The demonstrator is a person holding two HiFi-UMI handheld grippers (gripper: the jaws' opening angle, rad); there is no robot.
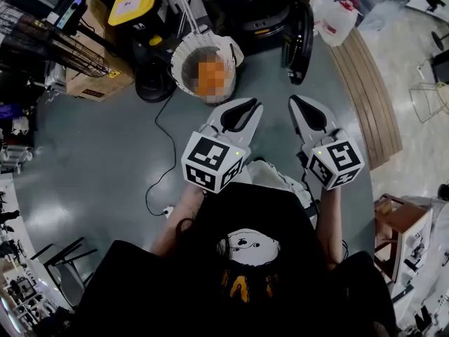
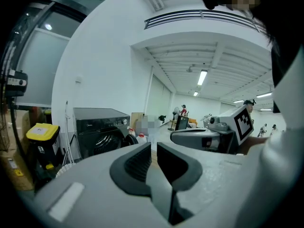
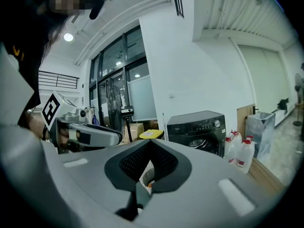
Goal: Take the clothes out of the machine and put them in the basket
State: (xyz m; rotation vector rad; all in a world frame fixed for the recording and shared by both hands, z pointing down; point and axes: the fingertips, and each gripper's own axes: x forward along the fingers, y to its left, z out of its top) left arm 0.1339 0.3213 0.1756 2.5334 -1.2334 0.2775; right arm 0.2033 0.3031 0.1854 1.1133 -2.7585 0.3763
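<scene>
The black washing machine stands at the top of the head view with its round door swung open. In front of it sits a white basket with something orange inside, blurred over. Both grippers are held out side by side above the grey floor, short of the basket and the machine. My left gripper has its jaws a narrow slit apart with nothing between them. My right gripper is shut and empty. The machine also shows in the left gripper view and the right gripper view.
A yellow-lidded bin and a cardboard box stand left of the basket. White bottles and a wooden platform lie to the right. A black cable trails over the floor on my left.
</scene>
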